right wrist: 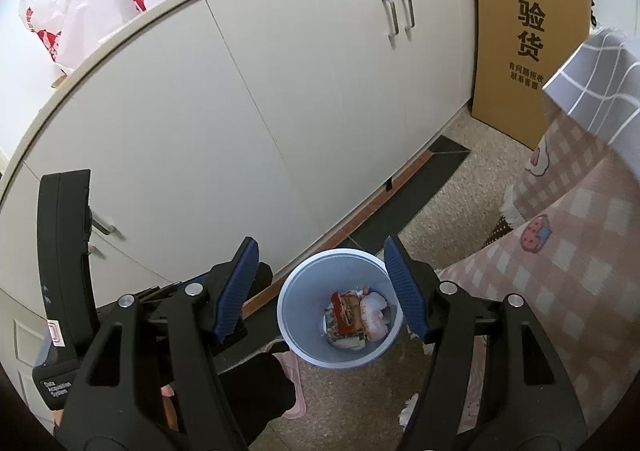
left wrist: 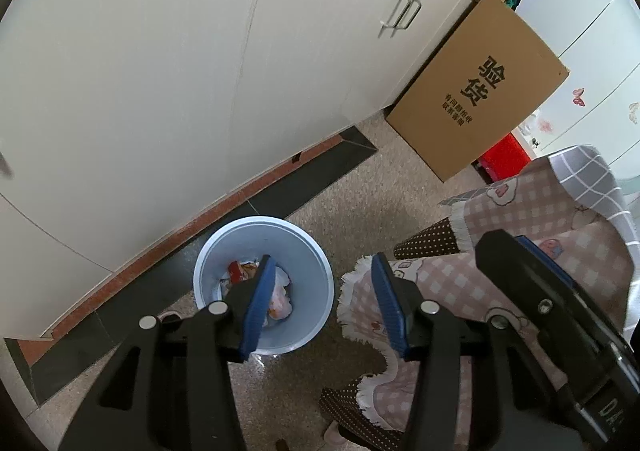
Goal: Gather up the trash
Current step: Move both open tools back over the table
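In the left wrist view, the left gripper (left wrist: pixel 322 275) is in the lower middle of the frame, its 2 blue-padded fingers (left wrist: pixel 256 307) spread wide apart with nothing between them. Behind the left finger, in the lower centre, stands the light blue trash bin (left wrist: pixel 316 291) on the speckled floor (left wrist: pixel 400 187), and inside it lies the trash (left wrist: pixel 280 297), a mix of white crumpled paper and a red wrapper. To the right of the bin hangs a pink checked cloth (left wrist: pixel 532 263) with a white fringe. A white cabinet (left wrist: pixel 200 71) fills the upper left, and a brown cardboard box (left wrist: pixel 480 91) with black characters leans at the upper right. In the right wrist view, the right gripper (right wrist: pixel 320 271) is also wide open and holds nothing; the bin (right wrist: pixel 296 311) appears between its 2 fingers, low in the centre, near the dark base strip of the cabinet (right wrist: pixel 240 111). The trash (right wrist: pixel 360 315) sits at the bottom of the bin. At the upper left of this frame a white plastic bag (right wrist: pixel 72 3) rests on the cabinet top.
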Tool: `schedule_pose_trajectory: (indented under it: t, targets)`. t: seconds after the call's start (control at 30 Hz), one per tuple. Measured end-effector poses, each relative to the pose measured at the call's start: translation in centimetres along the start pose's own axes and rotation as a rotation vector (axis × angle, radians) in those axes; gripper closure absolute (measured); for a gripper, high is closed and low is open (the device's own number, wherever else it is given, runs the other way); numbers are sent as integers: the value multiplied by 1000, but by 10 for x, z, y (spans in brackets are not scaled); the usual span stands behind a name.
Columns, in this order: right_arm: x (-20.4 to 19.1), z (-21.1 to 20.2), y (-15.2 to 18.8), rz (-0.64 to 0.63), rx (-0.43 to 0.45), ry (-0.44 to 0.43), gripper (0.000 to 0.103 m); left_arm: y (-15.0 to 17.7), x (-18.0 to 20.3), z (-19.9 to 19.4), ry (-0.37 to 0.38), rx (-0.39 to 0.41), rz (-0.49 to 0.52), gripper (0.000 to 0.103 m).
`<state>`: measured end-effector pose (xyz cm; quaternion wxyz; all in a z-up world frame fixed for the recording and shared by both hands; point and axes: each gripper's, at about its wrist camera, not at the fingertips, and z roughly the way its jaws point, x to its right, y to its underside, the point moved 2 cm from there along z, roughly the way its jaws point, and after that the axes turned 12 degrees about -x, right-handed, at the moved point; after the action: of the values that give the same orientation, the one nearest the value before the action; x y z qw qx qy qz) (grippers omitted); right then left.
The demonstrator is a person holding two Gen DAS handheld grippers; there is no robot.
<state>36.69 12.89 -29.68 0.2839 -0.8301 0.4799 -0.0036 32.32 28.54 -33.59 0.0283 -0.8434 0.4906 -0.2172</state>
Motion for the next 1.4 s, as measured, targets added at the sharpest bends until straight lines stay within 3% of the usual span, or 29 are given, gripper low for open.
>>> schedule_pose_trajectory:
  t: [0.33, 0.6, 0.77, 1.0, 1.23, 1.33, 1.4]
  targets:
    - [-16, -59, -2, -14, 88, -47, 38, 15, 13, -73, -72, 122, 3, 47]
    - [-12, -147, 0, -13, 216, -39, 37, 30, 57, -141, -102, 255, 52, 43]
    - [29, -203, 10, 26, 269, 6, 37, 40, 117, -158, -76, 290, 154, 39]
    - [128, -253, 41, 153, 285, 152, 37, 61, 218, -147, -62, 274, 347, 36]
    - [210, -255, 59, 261, 200, 341, 37, 78, 289, -114, -47, 192, 491, 33]
    - [235, -244, 59, 274, 137, 354, 38, 76, 306, -102, -69, 168, 517, 33]
    - [246, -236, 56, 273, 110, 352, 46, 75, 312, -97, -82, 166, 527, 33]
